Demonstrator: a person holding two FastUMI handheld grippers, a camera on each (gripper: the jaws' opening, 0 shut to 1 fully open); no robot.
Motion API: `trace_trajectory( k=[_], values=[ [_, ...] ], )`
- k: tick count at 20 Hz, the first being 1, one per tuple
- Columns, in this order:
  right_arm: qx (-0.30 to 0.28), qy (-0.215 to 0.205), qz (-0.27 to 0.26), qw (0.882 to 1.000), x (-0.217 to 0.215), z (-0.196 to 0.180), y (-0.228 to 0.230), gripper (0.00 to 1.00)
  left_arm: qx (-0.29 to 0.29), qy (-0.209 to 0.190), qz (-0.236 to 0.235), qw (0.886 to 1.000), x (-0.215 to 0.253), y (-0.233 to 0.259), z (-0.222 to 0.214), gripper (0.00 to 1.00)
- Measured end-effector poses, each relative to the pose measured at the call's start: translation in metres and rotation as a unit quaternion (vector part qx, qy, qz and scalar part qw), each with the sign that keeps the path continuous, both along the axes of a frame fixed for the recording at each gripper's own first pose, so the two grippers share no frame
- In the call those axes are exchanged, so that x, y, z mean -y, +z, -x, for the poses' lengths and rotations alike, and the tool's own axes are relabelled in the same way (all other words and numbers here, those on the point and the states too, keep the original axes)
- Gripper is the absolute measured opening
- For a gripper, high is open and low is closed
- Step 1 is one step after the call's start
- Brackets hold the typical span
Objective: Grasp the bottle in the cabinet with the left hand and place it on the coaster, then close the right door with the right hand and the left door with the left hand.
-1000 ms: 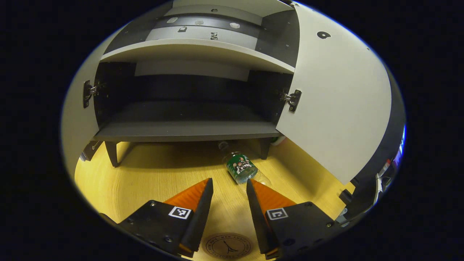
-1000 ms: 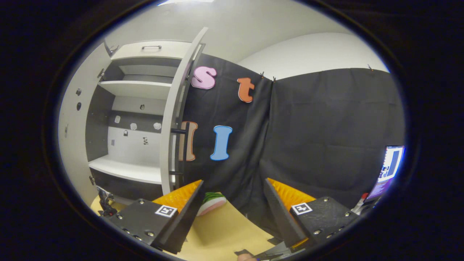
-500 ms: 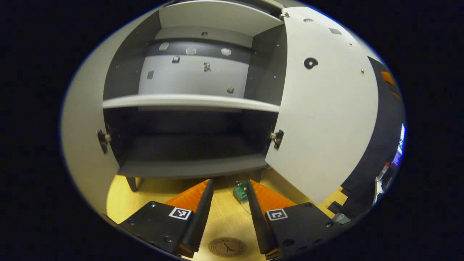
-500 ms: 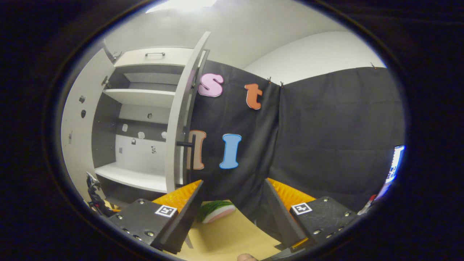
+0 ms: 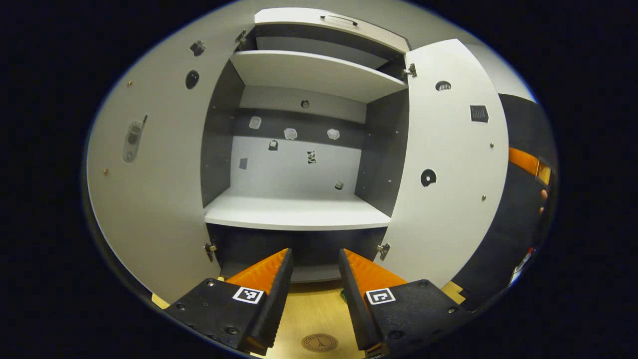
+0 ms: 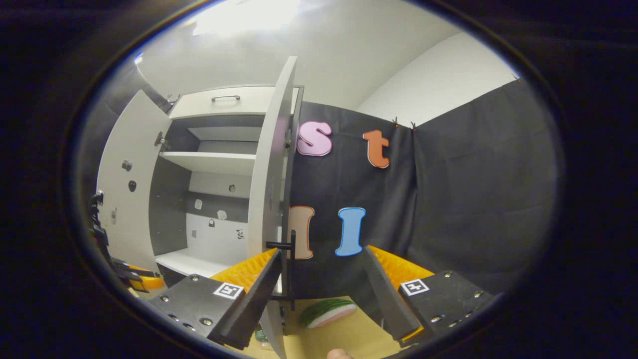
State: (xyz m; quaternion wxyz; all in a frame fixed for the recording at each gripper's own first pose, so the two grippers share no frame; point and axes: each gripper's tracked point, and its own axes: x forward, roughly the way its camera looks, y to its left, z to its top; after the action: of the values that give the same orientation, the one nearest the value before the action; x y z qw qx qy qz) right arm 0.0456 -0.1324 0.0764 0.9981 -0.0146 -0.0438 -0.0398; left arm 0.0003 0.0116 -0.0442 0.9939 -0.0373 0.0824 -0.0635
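Now the left gripper (image 5: 315, 279) has lifted away from the fallen bottle (image 5: 344, 296), barely visible off the coaster (image 5: 319, 342), jaws narrowly apart, empty; right gripper (image 6: 319, 279), jaws wide, nears the right door (image 6: 269, 189), so placement looks failed

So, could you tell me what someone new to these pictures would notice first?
The tall cabinet stands wide open ahead of the left gripper, its pale shelves bare between the left door and the right door. In the right gripper view, the right gripper hangs open near that door's black handle, a watermelon slice toy on the table below.
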Motion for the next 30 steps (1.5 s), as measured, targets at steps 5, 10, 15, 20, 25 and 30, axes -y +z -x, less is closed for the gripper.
trace_trajectory(
  k=[5,10,15,20,25,30],
  values=[
    [0.005,0.042,0.012,0.999,-0.012,-0.010,0.006,1.00,0.031,0.039,0.004,0.999,-0.023,0.045,0.024,0.60],
    [-0.006,0.102,-0.004,0.995,-0.043,-0.015,0.004,0.97,0.053,0.064,0.003,0.997,-0.042,0.069,0.041,0.73],
    [-0.009,0.147,-0.002,0.989,-0.086,-0.022,0.004,0.97,0.065,0.086,0.000,0.994,-0.059,0.078,0.051,0.73],
    [-0.010,0.176,0.004,0.984,-0.121,-0.038,0.004,0.92,0.086,0.114,-0.004,0.990,-0.083,0.094,0.067,0.74],
    [-0.022,0.201,-0.008,0.979,-0.157,-0.056,-0.002,0.92,0.099,0.148,-0.015,0.984,-0.111,0.104,0.082,0.74],
    [-0.031,0.210,-0.003,0.977,-0.188,-0.084,-0.007,0.99,0.100,0.177,-0.017,0.979,-0.132,0.104,0.094,0.73]
  ],
)
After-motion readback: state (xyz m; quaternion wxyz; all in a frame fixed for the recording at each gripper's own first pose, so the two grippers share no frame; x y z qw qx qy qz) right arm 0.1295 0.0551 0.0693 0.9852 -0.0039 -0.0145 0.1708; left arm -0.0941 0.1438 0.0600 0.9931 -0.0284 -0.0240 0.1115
